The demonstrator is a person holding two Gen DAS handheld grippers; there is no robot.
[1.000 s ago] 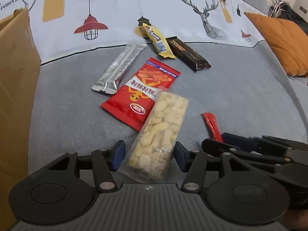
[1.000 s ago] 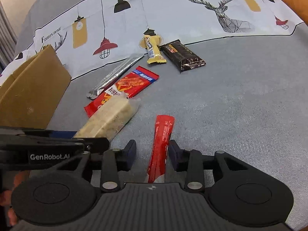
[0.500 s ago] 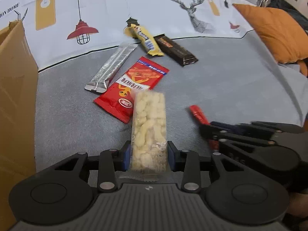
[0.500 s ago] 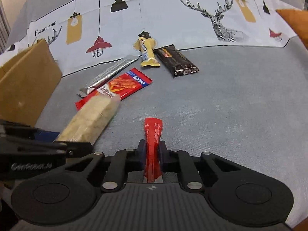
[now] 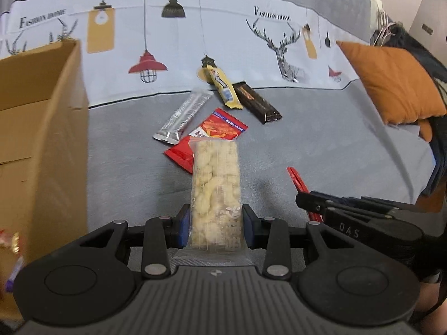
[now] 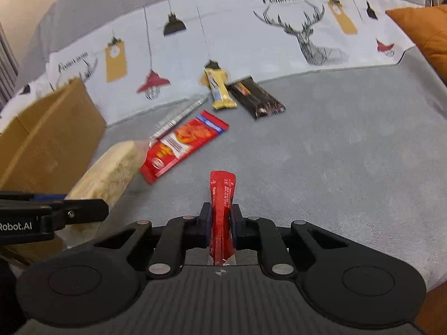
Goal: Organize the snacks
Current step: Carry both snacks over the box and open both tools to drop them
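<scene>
Left gripper (image 5: 215, 227): jaws narrowed onto the clear pack of pale puffed snack (image 5: 215, 187), blue pads pressing both long sides near its lower end; the pack sticks straight out ahead of the jaws, clear of the bed (image 5: 321, 145). Right gripper (image 6: 220, 220): jaws nearly together, clamped on the thin red stick pack (image 6: 222, 195), which stands up between the pads with its top end ahead of them and its tail showing behind. In the left view the right gripper (image 5: 310, 203) sits just right of the left jaws, the red stick (image 5: 299, 181) poking out ahead of it. In the right view the left gripper (image 6: 83, 209) sits to the left, the snack pack (image 6: 111, 173) angled up from it. Remaining on the grey bed cover, ahead of both sets of jaws: red flat packet (image 5: 220, 128), partly hidden behind the held snack pack in the left view; silver stick (image 5: 183, 117) just left of it; yellow bar (image 5: 225, 89) and dark brown bar (image 5: 255, 103) farther ahead, side by side and touching. Cardboard box (image 5: 42, 139) stands open to the left of the left jaws. Orange cushion (image 5: 391, 83) lies far right. Printed sheet (image 5: 223, 28) with lamps and a deer runs across the back.
</scene>
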